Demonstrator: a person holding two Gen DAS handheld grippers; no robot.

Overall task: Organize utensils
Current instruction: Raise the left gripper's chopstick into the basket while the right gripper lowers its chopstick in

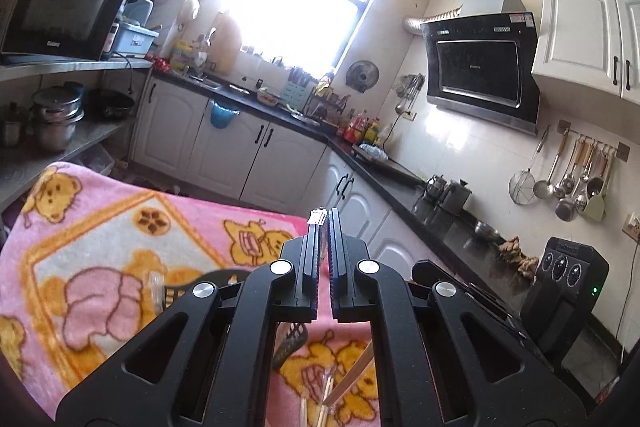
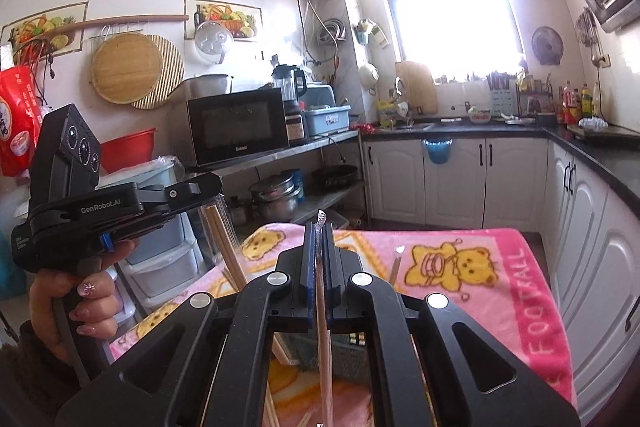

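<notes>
Above the blanket-covered desk (image 2: 460,239), both grippers clenched on wrapped chopsticks: right gripper (image 2: 319,231) pinches one pair (image 2: 322,307) lengthwise; left gripper (image 1: 323,217) clamps another (image 2: 226,239), hanging below it; black basket (image 1: 290,341) sits underneath; judgement: keep grips firm, lower tips into basket before letting go.

A home kitchen: microwave (image 2: 238,125), range hood (image 1: 482,67) (ladles (image 1: 576,183) hanging).

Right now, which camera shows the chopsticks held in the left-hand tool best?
The right wrist view: the left gripper holds wrapped chopsticks hanging in plain sight. In the left wrist view only the wrapper's tip peeks above the closed fingers.
</notes>
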